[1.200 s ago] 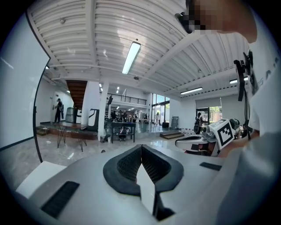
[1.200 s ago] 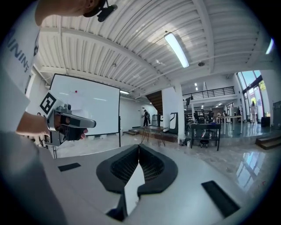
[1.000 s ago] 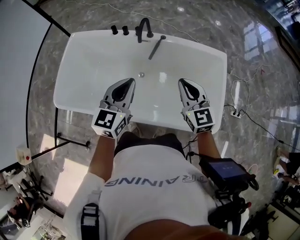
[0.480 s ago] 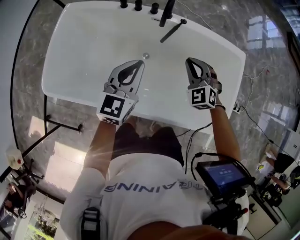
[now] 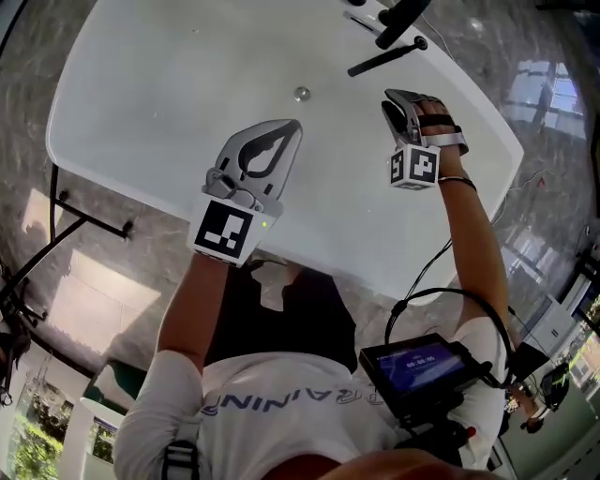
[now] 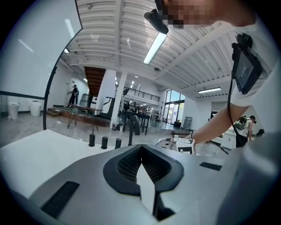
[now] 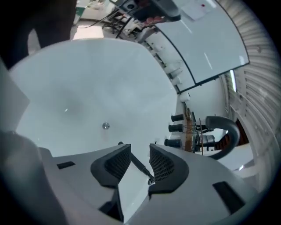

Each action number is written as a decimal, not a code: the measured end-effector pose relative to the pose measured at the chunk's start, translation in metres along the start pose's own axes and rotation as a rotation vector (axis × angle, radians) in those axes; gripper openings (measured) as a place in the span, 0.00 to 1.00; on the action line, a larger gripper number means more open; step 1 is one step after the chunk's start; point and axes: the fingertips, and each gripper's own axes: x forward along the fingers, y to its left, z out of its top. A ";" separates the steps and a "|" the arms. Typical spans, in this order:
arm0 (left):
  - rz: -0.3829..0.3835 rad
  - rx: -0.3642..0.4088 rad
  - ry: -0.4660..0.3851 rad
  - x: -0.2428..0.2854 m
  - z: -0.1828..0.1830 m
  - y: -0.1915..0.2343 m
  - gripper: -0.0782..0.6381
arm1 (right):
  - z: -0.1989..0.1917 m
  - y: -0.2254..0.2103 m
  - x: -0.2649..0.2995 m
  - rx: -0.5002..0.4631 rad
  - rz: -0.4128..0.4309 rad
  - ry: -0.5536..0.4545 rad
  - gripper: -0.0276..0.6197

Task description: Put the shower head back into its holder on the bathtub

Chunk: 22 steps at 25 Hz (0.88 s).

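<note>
The black shower head [image 5: 384, 57] is a slim wand lying on the white bathtub [image 5: 159, 112] near its far rim, beside the black faucet [image 5: 405, 14]. My right gripper [image 5: 401, 96] is rolled onto its side just short of the wand. Its jaws have just been opening and stand open. In the right gripper view the shower head [image 7: 139, 166] shows through the gap of the right gripper [image 7: 140, 147], and no pad touches it. My left gripper [image 5: 284, 133] hovers over the tub's middle. Its jaws are shut on nothing, with the fingertips [image 6: 141, 149] meeting.
A round drain [image 5: 301, 94] sits in the tub floor ahead of the left gripper. Three black knobs [image 7: 175, 128] and the curved faucet [image 7: 226, 127] line the far rim. Black stand legs [image 5: 84, 220] cross the marble floor to the left. A screen [image 5: 412, 361] hangs at the person's waist.
Both grippers have moved forward over the tub toward the faucet end. The right gripper rolled onto its side, neared the shower head and went from shut to open.
</note>
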 end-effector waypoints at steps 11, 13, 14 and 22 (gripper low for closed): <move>0.046 -0.033 0.018 0.022 -0.089 0.044 0.13 | -0.047 0.043 0.146 -0.308 0.086 0.121 0.33; 0.044 -0.041 0.016 0.027 -0.099 0.048 0.13 | -0.054 0.047 0.162 -0.310 0.089 0.129 0.33; 0.044 -0.048 0.017 0.030 -0.104 0.049 0.13 | -0.057 0.048 0.169 -0.315 0.089 0.131 0.33; 0.038 -0.071 0.029 0.042 -0.138 0.055 0.13 | -0.066 0.064 0.221 -0.546 0.125 0.146 0.33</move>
